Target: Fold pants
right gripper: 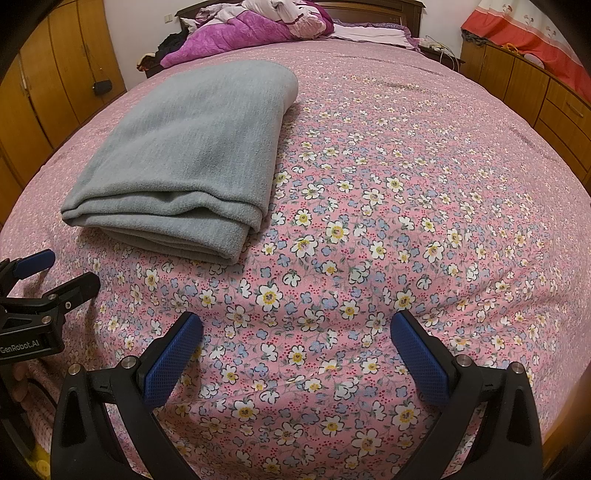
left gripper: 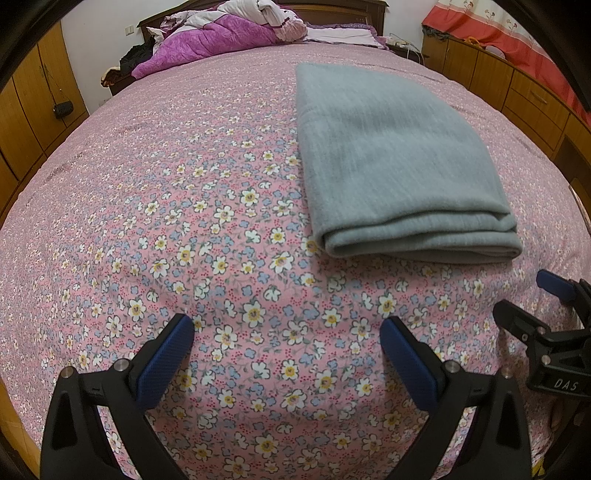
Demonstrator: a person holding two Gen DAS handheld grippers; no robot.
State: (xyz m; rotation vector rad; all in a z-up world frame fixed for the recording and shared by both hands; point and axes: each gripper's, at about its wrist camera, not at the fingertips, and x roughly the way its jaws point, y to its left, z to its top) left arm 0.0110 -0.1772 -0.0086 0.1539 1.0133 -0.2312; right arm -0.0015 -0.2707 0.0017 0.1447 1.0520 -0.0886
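Pants (left gripper: 399,162): grey, already folded into a flat layered rectangle, lying on the bed (left gripper: 184,221) ahead of both tongs; the folded edge faces the cameras, with several layers stacked at its near side
Left tongs (left gripper: 286,354): jaws spread wide, holding nothing, hovering over the flowered sheet just short of the pants and to their left
Right tongs (right gripper: 295,350): jaws likewise apart and empty, over bare sheet to the right of the pants (right gripper: 184,162); each tool shows at the edge of the other's view
Stage: judged near the end; the bundle looks neat and may need only a last fold or nothing more
Risk, layers: a pinch at the near edge could catch only the top layers, so lifting would peel the bundle open; the cause would be a shallow grasp on the stacked edge
Risk, sheet: low tongs could nip the sheet along with the cloth and drag both; the cause would be the soft bed giving way under pressure
Risk, skew: uneven lifting by the two tongs could twist the rectangle and leave its corners misaligned
Risk, collision: the tools sit near each other, so converging on one corner could knock them together
Far end: quilt (left gripper: 221,33) at the headboard, well apart from the work
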